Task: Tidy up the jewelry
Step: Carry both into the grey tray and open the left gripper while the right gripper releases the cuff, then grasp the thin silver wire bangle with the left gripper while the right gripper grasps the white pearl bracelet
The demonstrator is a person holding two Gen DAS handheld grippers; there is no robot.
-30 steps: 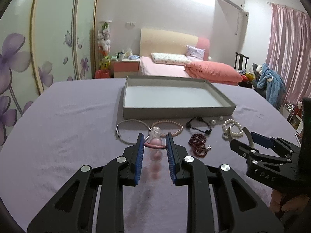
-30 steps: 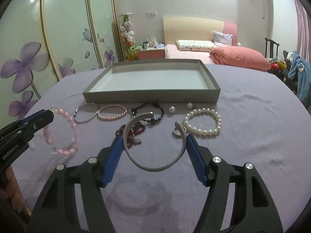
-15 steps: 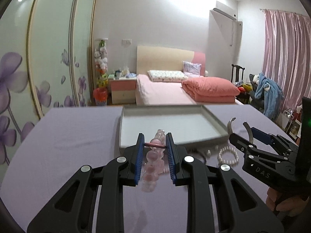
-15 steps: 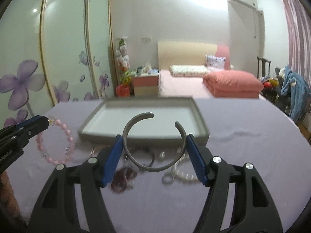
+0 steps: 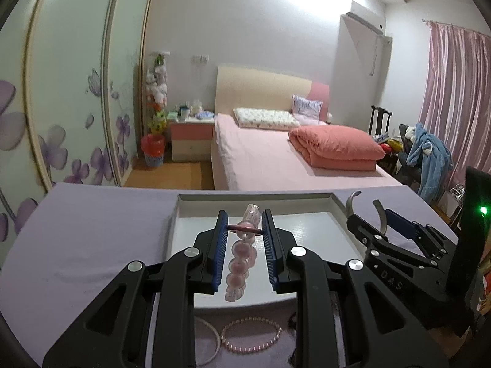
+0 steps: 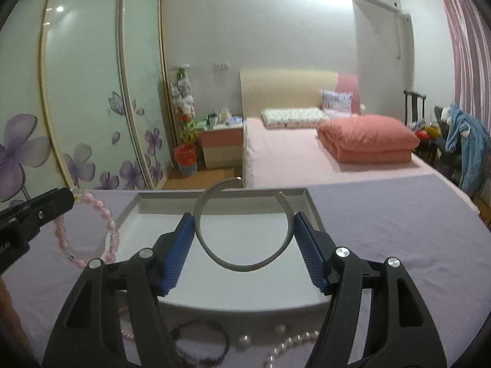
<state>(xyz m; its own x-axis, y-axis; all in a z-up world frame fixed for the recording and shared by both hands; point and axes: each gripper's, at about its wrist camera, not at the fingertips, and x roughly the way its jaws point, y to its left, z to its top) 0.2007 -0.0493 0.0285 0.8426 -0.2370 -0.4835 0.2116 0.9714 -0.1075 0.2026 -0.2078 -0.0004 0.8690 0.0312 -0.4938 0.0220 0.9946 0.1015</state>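
- Left gripper (image 5: 244, 230): jaws narrowed to a small gap, blue pads (image 5: 221, 245) pressing both sides of the pink bead bracelet (image 5: 241, 257). The bracelet hangs as a loop below the pads, one clear bead standing above them.
- In the right wrist view the same pink bead bracelet (image 6: 101, 211) dangles from the left gripper's black tip (image 6: 46, 205), off the surface, at the left edge of the tray.
- Right gripper (image 6: 244, 236): jaws wide apart, pads (image 6: 179, 245) bearing on the two outer sides of the open silver cuff bangle (image 6: 242, 263). The cuff's gap faces away from the camera, toward the bed.
- Both held pieces sit above the grey tray (image 5: 336, 204); the cuff is over the tray's (image 6: 310, 202) pale floor, not touching it as far as can be judged.
- In the left wrist view the right gripper (image 5: 368, 217) is at the tray's right rim, the cuff ends (image 5: 349, 202) projecting upward from it.
- Left on the purple tablecloth (image 5: 92, 230), on the near side of the tray: small-bead pink bracelet (image 5: 251, 334), thin silver ring bangle (image 5: 214, 337), dark bracelet (image 6: 199, 343), two loose pearls (image 6: 245, 342), white pearl bracelet (image 6: 291, 346).
- Beyond the table: pink bed (image 6: 307, 153) with folded salmon quilt (image 6: 368, 136).
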